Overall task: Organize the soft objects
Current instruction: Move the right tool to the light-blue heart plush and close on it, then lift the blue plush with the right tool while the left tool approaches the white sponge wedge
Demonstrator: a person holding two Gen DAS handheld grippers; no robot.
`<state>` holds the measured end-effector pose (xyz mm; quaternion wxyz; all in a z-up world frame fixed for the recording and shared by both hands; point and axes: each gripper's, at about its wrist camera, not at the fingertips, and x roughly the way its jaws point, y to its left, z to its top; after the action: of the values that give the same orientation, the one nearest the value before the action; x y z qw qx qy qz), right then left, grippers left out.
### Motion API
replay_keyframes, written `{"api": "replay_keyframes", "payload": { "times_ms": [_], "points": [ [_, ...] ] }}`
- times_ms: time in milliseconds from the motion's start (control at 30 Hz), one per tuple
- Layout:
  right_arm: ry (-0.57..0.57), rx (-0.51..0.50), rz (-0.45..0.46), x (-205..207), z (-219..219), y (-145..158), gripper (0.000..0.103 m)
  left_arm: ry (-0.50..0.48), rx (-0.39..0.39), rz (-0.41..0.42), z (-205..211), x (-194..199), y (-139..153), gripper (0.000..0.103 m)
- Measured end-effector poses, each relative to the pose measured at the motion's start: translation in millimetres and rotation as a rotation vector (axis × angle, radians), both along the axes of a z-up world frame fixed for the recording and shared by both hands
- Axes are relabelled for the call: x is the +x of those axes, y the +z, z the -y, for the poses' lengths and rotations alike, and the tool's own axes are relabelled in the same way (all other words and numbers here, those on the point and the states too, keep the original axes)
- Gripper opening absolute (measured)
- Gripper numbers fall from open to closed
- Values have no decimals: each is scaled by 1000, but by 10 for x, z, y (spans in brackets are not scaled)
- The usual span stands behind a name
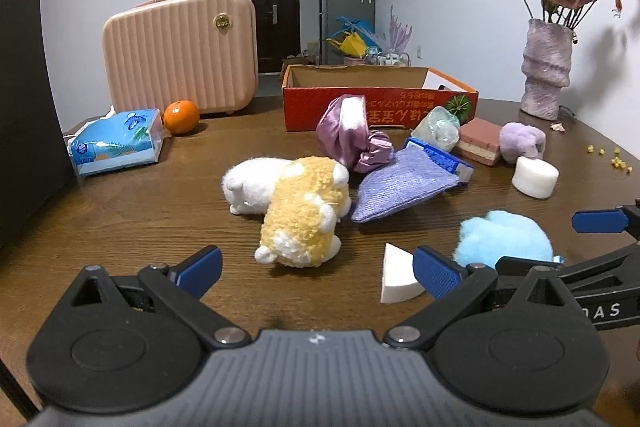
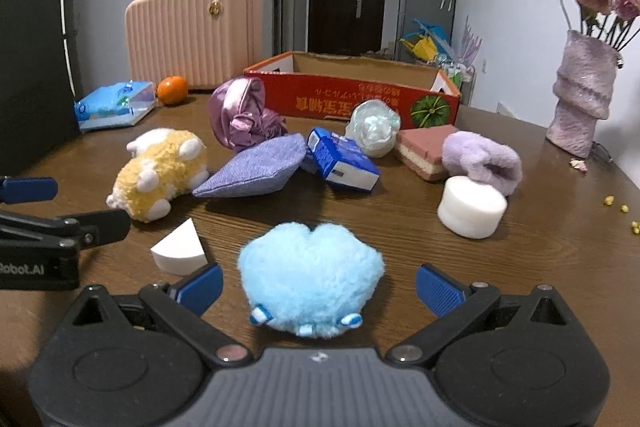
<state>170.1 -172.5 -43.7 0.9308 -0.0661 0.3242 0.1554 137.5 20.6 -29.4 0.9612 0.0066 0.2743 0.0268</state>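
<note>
My right gripper (image 2: pixel 319 289) is open, and a fluffy light-blue plush (image 2: pixel 310 277) lies on the table between its blue pads, untouched. My left gripper (image 1: pixel 318 273) is open too, just short of a yellow-and-white plush toy (image 1: pixel 306 213) that leans on a white plush (image 1: pixel 250 183). A white wedge sponge (image 1: pixel 396 277) lies by the left gripper's right pad. Farther back are a lilac fabric pouch (image 2: pixel 256 169), a purple satin scrunchie bundle (image 2: pixel 244 115), a furry lilac piece (image 2: pixel 482 161), a white cylinder sponge (image 2: pixel 472 207) and a pink layered sponge block (image 2: pixel 424 151).
An open red cardboard box (image 2: pixel 360 101) stands at the back centre. A blue carton (image 2: pixel 342 161), a wrapped greenish ball (image 2: pixel 374 127), a tissue pack (image 1: pixel 116 143), an orange (image 1: pixel 181 117), a pink case (image 1: pixel 180 55) and a vase of dried roses (image 1: pixel 546 69) share the brown table (image 1: pixel 120 227).
</note>
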Motion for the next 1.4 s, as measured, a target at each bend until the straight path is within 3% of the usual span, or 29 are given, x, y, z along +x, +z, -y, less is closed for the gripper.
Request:
{"api": "replay_keyframes", "payload": {
  "times_ms": [300, 433, 667, 867, 933, 1033, 1400],
  "points": [
    [23, 4, -67, 238, -82, -166, 96, 13, -24, -44, -65, 132, -80, 103],
    [32, 8, -93, 290, -94, -243, 87, 15, -31, -59, -80, 168, -115, 103],
    [40, 18, -66, 258, -88, -218, 76, 28, -23, -54, -76, 182, -128, 103],
    [49, 8, 73, 45, -91, -39, 76, 48, -11, -6, -78, 139, -89, 103],
    [50, 19, 71, 57, -70, -22, 76, 55, -37, -21, -129, 173, -89, 103],
    [52, 27, 53, 78, -48, -28, 76, 54, -18, -51, -98, 221, -135, 103],
    [44, 40, 120, -37, 3, 61, 76, 33, 25, 4, 16, 112, -81, 103]
  ]
}}
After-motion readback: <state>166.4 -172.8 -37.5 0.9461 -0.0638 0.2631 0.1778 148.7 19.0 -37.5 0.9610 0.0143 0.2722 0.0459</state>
